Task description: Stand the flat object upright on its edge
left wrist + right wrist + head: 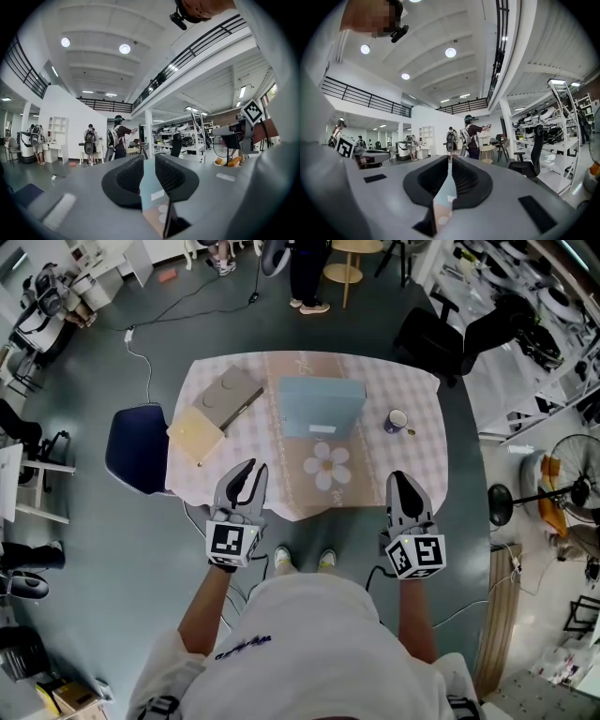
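Note:
On the checked tablecloth (pixel 412 390) lie a light blue flat box (pixel 319 407) in the middle, a grey flat slab (pixel 230 397) and a cream flat slab (pixel 195 434) at the left. My left gripper (pixel 248 472) hangs at the table's near edge, below the cream slab, with a narrow gap between its jaws and nothing in it (pixel 149 161). At the near right edge my right gripper (pixel 401 480) is held level with its jaws together and nothing in them (pixel 450 161). A strip of the blue box (pixel 447 190) shows past them.
A small mug (pixel 397 420) stands right of the blue box. A daisy print (pixel 328 465) marks the runner near the front edge. A dark blue chair (pixel 136 448) sits at the table's left. A black office chair (pixel 431 338) and a standing person (pixel 309 277) are behind.

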The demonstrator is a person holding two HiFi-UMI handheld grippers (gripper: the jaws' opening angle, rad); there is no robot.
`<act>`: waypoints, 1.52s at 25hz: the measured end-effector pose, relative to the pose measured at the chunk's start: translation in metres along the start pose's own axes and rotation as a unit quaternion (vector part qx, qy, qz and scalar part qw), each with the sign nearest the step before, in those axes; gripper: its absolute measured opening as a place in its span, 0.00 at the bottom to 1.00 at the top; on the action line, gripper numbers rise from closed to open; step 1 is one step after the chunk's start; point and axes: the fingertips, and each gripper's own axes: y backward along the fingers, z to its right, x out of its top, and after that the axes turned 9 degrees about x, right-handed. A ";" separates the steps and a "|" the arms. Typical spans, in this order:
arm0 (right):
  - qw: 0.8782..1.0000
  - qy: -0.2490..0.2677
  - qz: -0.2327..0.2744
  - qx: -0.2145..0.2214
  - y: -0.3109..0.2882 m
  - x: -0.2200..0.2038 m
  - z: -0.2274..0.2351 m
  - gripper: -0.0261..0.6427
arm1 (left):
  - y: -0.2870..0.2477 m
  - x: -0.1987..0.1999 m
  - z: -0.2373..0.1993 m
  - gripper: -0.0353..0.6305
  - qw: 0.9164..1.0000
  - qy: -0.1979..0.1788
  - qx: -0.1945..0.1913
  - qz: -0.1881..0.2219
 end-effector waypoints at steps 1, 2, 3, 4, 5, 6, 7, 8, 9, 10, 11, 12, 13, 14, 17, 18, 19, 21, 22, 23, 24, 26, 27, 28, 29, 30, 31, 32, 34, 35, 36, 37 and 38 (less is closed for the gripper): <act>1.000 -0.003 0.001 0.001 0.001 0.000 -0.001 0.08 | 0.001 0.000 0.000 0.17 1.000 0.000 0.000 0.000; 1.000 -0.007 0.004 0.001 0.002 0.001 -0.001 0.08 | 0.002 0.000 0.000 0.16 1.000 0.000 0.000 0.001; 1.000 -0.012 0.008 0.000 0.004 0.002 -0.002 0.07 | 0.004 0.001 0.000 0.15 1.000 0.001 0.002 0.002; 1.000 -0.014 0.011 0.000 0.005 0.004 -0.002 0.07 | 0.006 0.003 -0.001 0.14 1.000 0.002 0.003 0.003; 1.000 -0.014 0.015 0.000 0.007 0.007 -0.003 0.06 | 0.007 0.006 -0.002 0.12 1.000 0.002 0.004 0.006; 1.000 -0.011 0.017 0.000 0.007 0.009 -0.004 0.06 | 0.008 0.008 -0.002 0.11 1.000 0.000 0.006 0.008; 1.000 -0.008 0.016 0.000 0.008 0.009 -0.005 0.05 | 0.010 0.009 -0.003 0.09 1.000 -0.002 0.007 0.009; 1.000 -0.007 0.014 0.001 0.010 0.008 -0.005 0.05 | 0.011 0.008 -0.003 0.06 1.000 -0.004 0.008 0.008; 1.000 -0.006 0.011 0.001 0.011 0.007 -0.006 0.05 | 0.013 0.007 -0.003 0.06 1.000 -0.006 0.009 0.007; 1.000 -0.005 0.008 0.001 0.012 0.006 -0.006 0.04 | 0.014 0.006 -0.003 0.06 1.000 -0.007 0.009 0.006; 1.000 -0.004 0.005 0.000 0.012 0.005 -0.006 0.04 | 0.015 0.005 -0.004 0.06 1.000 -0.008 0.009 0.006; 1.000 -0.002 0.003 -0.001 0.013 0.005 -0.005 0.04 | 0.016 0.004 -0.004 0.06 1.000 -0.008 0.008 0.007; 1.000 0.000 0.001 -0.002 0.013 0.005 -0.005 0.04 | 0.017 0.004 -0.004 0.06 1.000 -0.008 0.007 0.007; 1.000 0.001 0.001 -0.003 0.014 0.005 -0.005 0.04 | 0.018 0.004 -0.003 0.06 1.000 -0.007 0.007 0.007; 1.000 0.004 0.000 -0.004 0.016 0.006 -0.006 0.04 | 0.019 0.003 -0.002 0.06 1.000 -0.004 0.006 0.004; 1.000 0.005 -0.001 -0.003 0.016 0.006 -0.007 0.04 | 0.019 0.004 -0.003 0.06 1.000 -0.003 0.006 0.004; 1.000 0.006 -0.001 -0.003 0.016 0.007 -0.008 0.04 | 0.018 0.004 -0.003 0.06 1.000 -0.003 0.005 0.004; 1.000 0.006 -0.003 -0.005 0.016 0.006 -0.009 0.04 | 0.018 0.005 -0.003 0.06 1.000 -0.004 0.003 0.003; 1.000 0.006 -0.004 -0.006 0.017 0.005 -0.009 0.04 | 0.018 0.004 -0.003 0.06 1.000 -0.004 0.002 0.004; 1.000 0.006 -0.004 -0.006 0.017 0.005 -0.008 0.04 | 0.017 0.004 -0.003 0.06 1.000 -0.004 0.002 0.004; 1.000 0.007 -0.005 -0.007 0.017 0.005 -0.007 0.04 | 0.016 0.004 -0.003 0.06 1.000 -0.005 0.001 0.004; 1.000 0.008 -0.005 -0.007 0.018 0.006 -0.006 0.04 | 0.016 0.004 -0.002 0.06 1.000 -0.005 -0.001 0.005; 1.000 0.009 -0.005 -0.007 0.019 0.007 -0.006 0.04 | 0.016 0.005 -0.001 0.06 1.000 -0.005 -0.002 0.005; 1.000 0.009 -0.004 -0.007 0.019 0.007 -0.007 0.04 | 0.016 0.005 -0.001 0.06 1.000 -0.005 -0.003 0.004; 1.000 0.009 -0.003 -0.006 0.020 0.007 -0.007 0.04 | 0.016 0.004 -0.001 0.06 1.000 -0.004 -0.003 0.003; 1.000 0.010 -0.003 -0.006 0.021 0.007 -0.008 0.04 | 0.017 0.004 -0.001 0.06 1.000 -0.004 -0.004 0.003; 1.000 0.009 -0.002 -0.005 0.021 0.008 -0.008 0.04 | 0.017 0.005 0.000 0.06 1.000 -0.003 -0.004 0.003; 1.000 0.009 -0.002 -0.005 0.021 0.008 -0.008 0.04 | 0.017 0.005 0.000 0.06 1.000 -0.003 -0.004 0.004; 1.000 0.008 -0.001 -0.005 0.023 0.008 -0.008 0.04 | 0.016 0.006 0.001 0.06 1.000 0.000 -0.006 0.004; 1.000 0.009 0.000 -0.004 0.023 0.008 -0.007 0.04 | 0.016 0.006 0.001 0.06 1.000 0.002 -0.006 0.004; 1.000 0.008 0.001 -0.004 0.023 0.008 -0.007 0.04 | 0.015 0.006 0.001 0.06 1.000 0.003 -0.006 0.004; 1.000 0.008 0.002 -0.004 0.023 0.008 -0.007 0.04 | 0.015 0.005 0.001 0.06 1.000 0.004 -0.006 0.004; 1.000 0.009 0.002 -0.005 0.024 0.008 -0.007 0.04 | 0.015 0.005 0.001 0.06 1.000 0.003 -0.006 0.004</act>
